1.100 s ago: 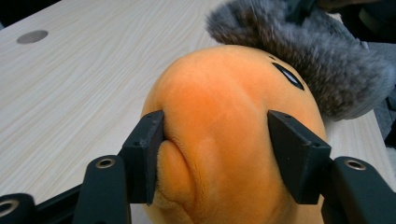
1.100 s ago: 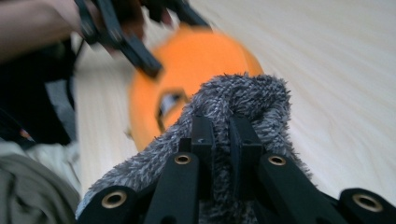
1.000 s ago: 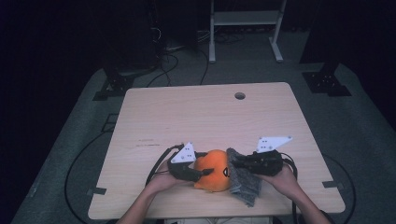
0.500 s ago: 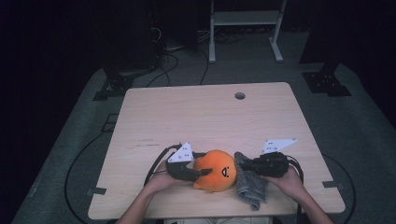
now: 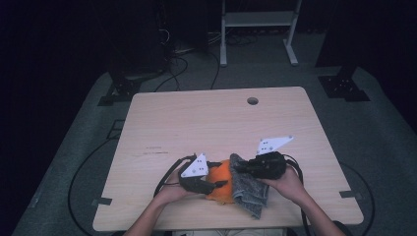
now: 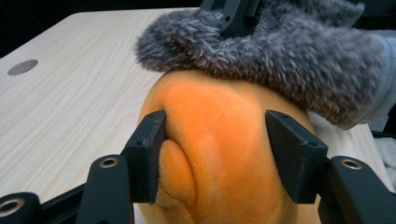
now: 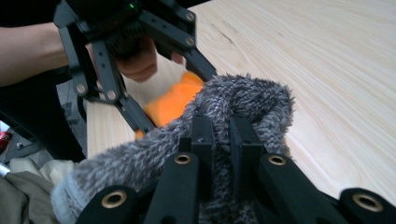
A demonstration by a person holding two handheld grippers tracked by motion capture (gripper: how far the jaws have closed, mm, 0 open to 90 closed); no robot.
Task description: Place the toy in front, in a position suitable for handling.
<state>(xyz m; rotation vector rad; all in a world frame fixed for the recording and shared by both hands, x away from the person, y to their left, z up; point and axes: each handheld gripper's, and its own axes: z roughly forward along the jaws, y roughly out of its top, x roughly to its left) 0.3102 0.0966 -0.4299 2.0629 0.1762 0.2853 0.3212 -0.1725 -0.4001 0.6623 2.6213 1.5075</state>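
Your left gripper [image 6: 215,158] jaws squeeze the soft, light orange plush [image 6: 219,154]; the right gripper [image 7: 222,140], at its 3 o'clock, pinches the limp grey fleece [image 7: 243,100] by its fold.

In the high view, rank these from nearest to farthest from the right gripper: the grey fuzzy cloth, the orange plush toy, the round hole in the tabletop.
1. Grey fuzzy cloth: pinched in the right gripper, draping toward the table's near edge.
2. Orange plush toy: just left of it, held by the left gripper.
3. Round hole: far side of the table.
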